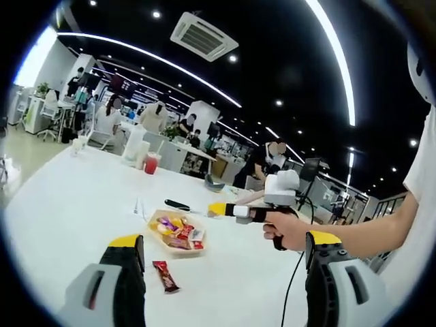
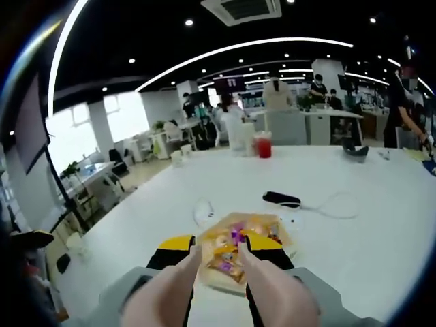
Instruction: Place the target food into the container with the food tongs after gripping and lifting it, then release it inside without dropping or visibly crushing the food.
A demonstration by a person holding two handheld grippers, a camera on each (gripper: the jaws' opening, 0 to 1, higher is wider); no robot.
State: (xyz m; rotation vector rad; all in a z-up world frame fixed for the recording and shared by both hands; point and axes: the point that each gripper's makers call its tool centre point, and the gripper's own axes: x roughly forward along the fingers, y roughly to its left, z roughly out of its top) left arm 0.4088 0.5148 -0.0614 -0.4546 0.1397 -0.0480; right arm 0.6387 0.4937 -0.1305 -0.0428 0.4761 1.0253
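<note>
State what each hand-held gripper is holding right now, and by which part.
Nothing. The left hand-held gripper is open and empty above the table; the right hand-held gripper is open, over the tray of snacks.

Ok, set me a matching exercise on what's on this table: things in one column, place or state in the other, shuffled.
Things:
1. tray
2. bar
3. cup
4. black item

Place or state:
A. lying loose on the table, outside the tray
B. lying flat just beyond the tray
C. holding mixed wrapped snacks
D. red, standing far across the table

Pairs: 1-C, 2-A, 3-D, 4-B
</note>
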